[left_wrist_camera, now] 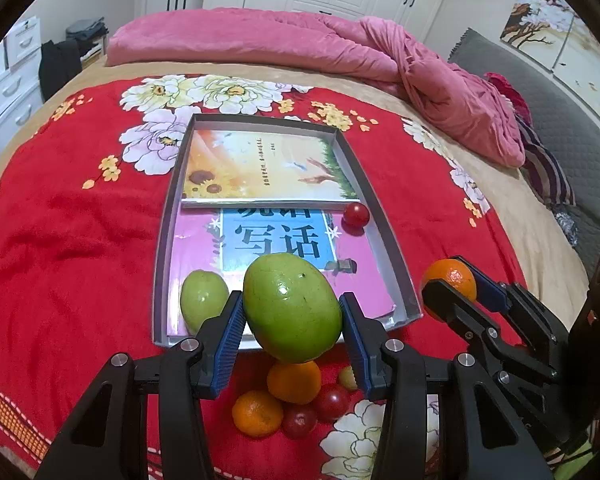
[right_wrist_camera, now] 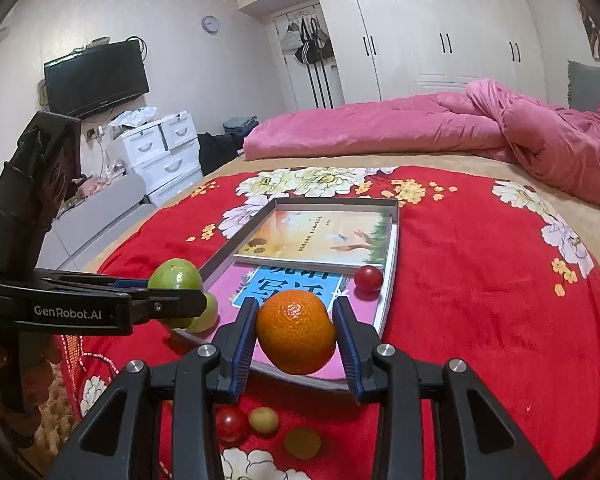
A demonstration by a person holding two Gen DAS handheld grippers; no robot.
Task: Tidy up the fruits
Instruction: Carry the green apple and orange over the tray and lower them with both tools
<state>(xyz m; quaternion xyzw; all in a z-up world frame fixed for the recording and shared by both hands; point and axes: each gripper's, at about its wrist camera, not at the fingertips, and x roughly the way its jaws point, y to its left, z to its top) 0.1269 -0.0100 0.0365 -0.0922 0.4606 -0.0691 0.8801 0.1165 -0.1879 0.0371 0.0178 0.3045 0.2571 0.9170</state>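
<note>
We are watching the left gripper [left_wrist_camera: 293, 312] clamping a big green fruit [left_wrist_camera: 292, 307] between its blue pads, holding it in the air over the near edge of the grey tray [left_wrist_camera: 384, 216]. Over on the right, the right gripper [right_wrist_camera: 296, 332] is squeezing an orange [right_wrist_camera: 296, 331] just the same way, hovering above the tray's near right corner. The tray is sitting on a red floral blanket [left_wrist_camera: 72, 216] spread across the bed, and inside it we are seeing two books: a sunflower-cover book [left_wrist_camera: 260, 168] at the far end and a pink and blue book [left_wrist_camera: 276, 240] nearer us. A smaller green fruit [left_wrist_camera: 203, 299] is lying in the tray's near left corner, and a red cherry tomato [left_wrist_camera: 356, 214] is resting by the right wall, at the sunflower book's near edge. Down on the blanket, just short of the tray, we are looking at a loose cluster: two oranges [left_wrist_camera: 294, 382], two more red tomatoes [left_wrist_camera: 331, 402] and a couple of small yellow-green fruits [right_wrist_camera: 263, 420]. A pink quilt [left_wrist_camera: 300, 44] is lying bunched along the far side.
</note>
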